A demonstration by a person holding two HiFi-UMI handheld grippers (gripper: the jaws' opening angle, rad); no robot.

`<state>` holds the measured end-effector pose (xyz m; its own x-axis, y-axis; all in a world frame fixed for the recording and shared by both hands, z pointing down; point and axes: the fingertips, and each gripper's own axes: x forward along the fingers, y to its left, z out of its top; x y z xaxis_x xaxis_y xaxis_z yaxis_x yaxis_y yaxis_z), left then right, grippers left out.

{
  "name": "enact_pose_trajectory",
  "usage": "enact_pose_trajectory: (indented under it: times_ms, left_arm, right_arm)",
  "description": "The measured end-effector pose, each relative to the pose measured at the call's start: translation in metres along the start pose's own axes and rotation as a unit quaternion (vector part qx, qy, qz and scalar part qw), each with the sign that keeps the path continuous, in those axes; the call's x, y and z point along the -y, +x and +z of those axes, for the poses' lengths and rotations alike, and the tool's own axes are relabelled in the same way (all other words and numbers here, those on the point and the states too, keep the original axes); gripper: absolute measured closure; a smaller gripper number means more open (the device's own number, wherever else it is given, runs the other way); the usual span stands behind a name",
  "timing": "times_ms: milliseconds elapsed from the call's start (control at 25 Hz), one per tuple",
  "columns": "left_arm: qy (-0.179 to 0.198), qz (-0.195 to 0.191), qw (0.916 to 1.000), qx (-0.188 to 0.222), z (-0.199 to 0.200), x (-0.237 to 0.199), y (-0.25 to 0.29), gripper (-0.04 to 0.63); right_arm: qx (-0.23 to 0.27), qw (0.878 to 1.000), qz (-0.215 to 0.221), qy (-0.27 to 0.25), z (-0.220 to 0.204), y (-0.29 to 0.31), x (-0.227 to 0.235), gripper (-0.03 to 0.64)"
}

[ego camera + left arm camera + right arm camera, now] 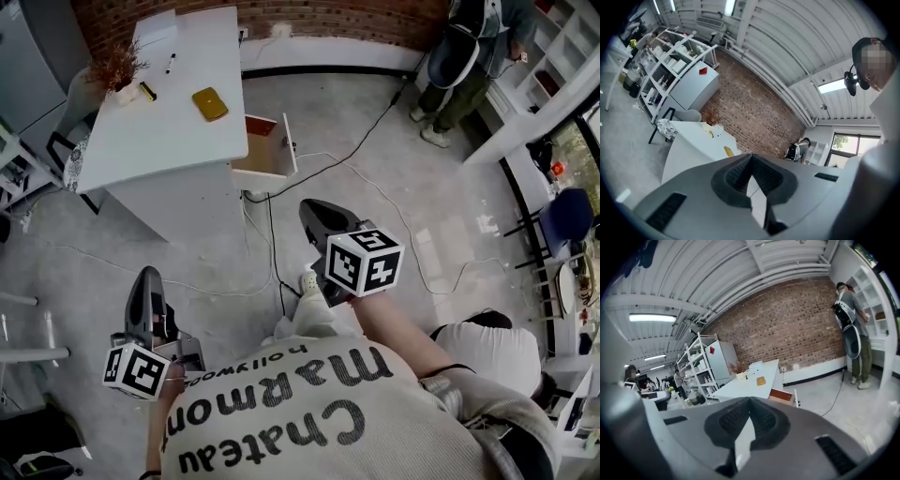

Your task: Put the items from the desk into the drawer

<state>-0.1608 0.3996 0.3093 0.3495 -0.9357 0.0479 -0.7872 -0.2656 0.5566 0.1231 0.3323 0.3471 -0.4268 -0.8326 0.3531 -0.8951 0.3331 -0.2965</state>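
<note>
The white desk point(159, 127) stands at the upper left in the head view. On it lie a flat yellow item point(210, 103), a black marker point(171, 63) and a small yellow-and-black item point(147, 91), beside a dried plant point(117, 67). Its wooden drawer point(265, 150) hangs open at the desk's right side. My left gripper point(142, 279) and right gripper point(312, 214) are both shut and empty, held over the floor well short of the desk. The right gripper view shows the desk point(750, 383), the yellow item point(761, 380) and the drawer point(783, 396) ahead.
Black and white cables point(375, 178) trail across the grey floor between me and the drawer. A person point(469, 56) stands by white shelves point(553, 56) at the back right. A chair point(66, 150) sits left of the desk, and a blue chair point(567, 216) at the right.
</note>
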Motion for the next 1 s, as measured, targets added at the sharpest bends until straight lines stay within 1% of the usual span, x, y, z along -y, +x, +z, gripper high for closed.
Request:
enact_pose_trajectory:
  times_ms: [80,200,360,560,800,880,1000]
  left_arm:
    - [-0.001,0.004,1.0000,-0.003,-0.003,-0.001,0.008,0.594]
    - [0.002,0.011,0.9999,-0.002,-0.005,-0.001,0.029,0.594]
    - [-0.004,0.024,0.9997,0.000,-0.011,0.002,0.070,0.594]
    - [-0.005,0.041,0.9990,0.016,-0.001,0.014,0.124,0.594]
    - [-0.019,0.058,0.9976,0.033,-0.001,0.024,0.185,0.594]
    - [-0.025,0.072,0.9962,0.040,-0.004,0.027,0.199,0.594]
    - [-0.019,0.098,0.9938,0.049,-0.007,0.026,0.210,0.594]
  right_arm:
    - [-0.002,1.000,0.003,0.003,0.000,0.008,0.007,0.614]
    - [-0.015,1.000,0.009,-0.009,0.004,0.030,0.022,0.614]
    - [-0.030,0.999,0.023,-0.017,0.022,0.065,0.048,0.614]
    - [-0.041,0.997,0.057,-0.027,0.057,0.111,0.074,0.614]
    - [-0.036,0.994,0.097,-0.038,0.100,0.157,0.107,0.614]
    - [-0.041,0.992,0.113,-0.041,0.107,0.172,0.117,0.614]
    - [-0.054,0.988,0.136,-0.044,0.110,0.193,0.125,0.614]
